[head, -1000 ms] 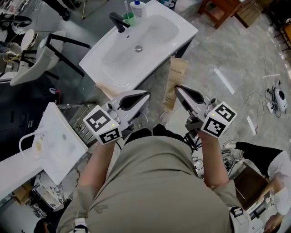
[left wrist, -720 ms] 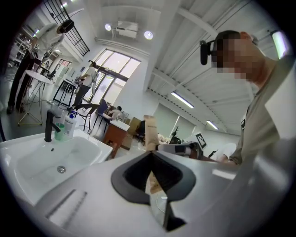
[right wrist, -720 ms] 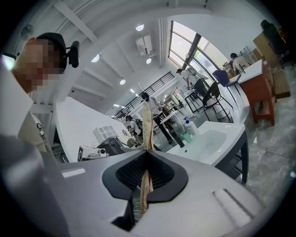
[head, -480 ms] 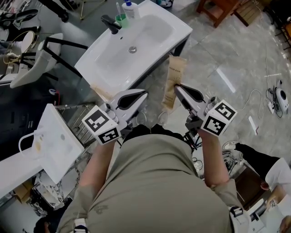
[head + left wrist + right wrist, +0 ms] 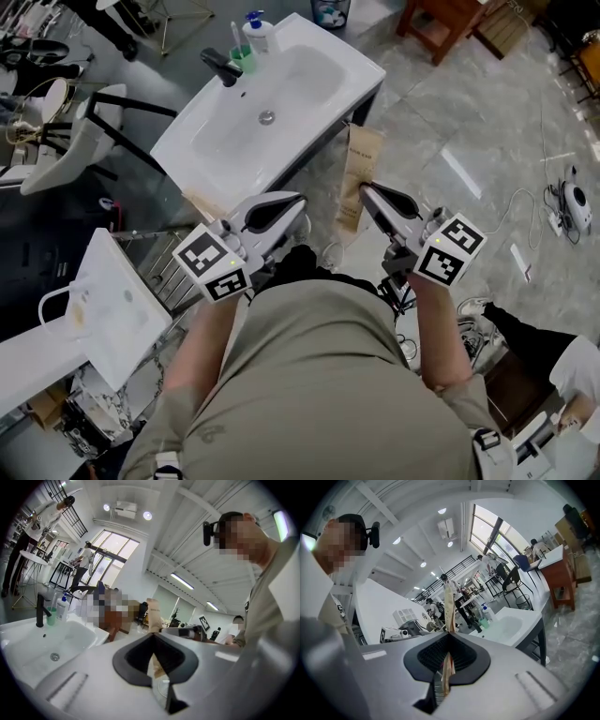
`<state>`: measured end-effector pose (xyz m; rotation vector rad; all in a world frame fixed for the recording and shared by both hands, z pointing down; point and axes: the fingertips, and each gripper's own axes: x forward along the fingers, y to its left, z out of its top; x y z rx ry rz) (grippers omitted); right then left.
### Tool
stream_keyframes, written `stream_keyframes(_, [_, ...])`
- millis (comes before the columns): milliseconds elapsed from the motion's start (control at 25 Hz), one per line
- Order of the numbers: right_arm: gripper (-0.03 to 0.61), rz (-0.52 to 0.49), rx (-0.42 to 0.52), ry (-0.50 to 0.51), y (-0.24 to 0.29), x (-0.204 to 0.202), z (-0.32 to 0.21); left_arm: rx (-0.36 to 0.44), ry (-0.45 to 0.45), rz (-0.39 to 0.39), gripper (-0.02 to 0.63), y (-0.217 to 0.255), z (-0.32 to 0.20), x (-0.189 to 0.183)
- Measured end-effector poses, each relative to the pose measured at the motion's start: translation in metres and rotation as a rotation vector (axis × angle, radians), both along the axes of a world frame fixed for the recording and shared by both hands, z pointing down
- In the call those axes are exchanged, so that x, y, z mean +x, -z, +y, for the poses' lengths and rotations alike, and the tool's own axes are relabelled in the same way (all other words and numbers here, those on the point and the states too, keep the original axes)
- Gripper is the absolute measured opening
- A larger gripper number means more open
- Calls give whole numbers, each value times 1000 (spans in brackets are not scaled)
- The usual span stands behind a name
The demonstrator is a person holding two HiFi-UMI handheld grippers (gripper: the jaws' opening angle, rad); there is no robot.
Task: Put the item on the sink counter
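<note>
The right gripper's (image 5: 367, 190) fingers clamp a flat brown paper bag (image 5: 358, 167) just off the white sink surface's (image 5: 367, 71) near edge. The left gripper's (image 5: 298, 200) fingers are together.

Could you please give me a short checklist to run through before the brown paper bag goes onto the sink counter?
1. Tall brown paper bag clamped in the right hand-held gripper: ok.
2. Left hand-held gripper empty, jaws together: ok.
3. Bag above the white rectangular sink counter: not ok, it hangs beside it, over the floor.
4. Black faucet, green cup and white pump bottle away from the near rim: ok.
5. What the bag contains: cannot tell.
</note>
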<state>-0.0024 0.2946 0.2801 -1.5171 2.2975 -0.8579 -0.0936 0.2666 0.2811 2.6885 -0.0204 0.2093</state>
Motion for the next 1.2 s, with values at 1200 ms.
stream_keyframes(1200, [14, 12, -63, -23, -24, 55, -84, -50, -35, 16, 6, -25, -87, 58])
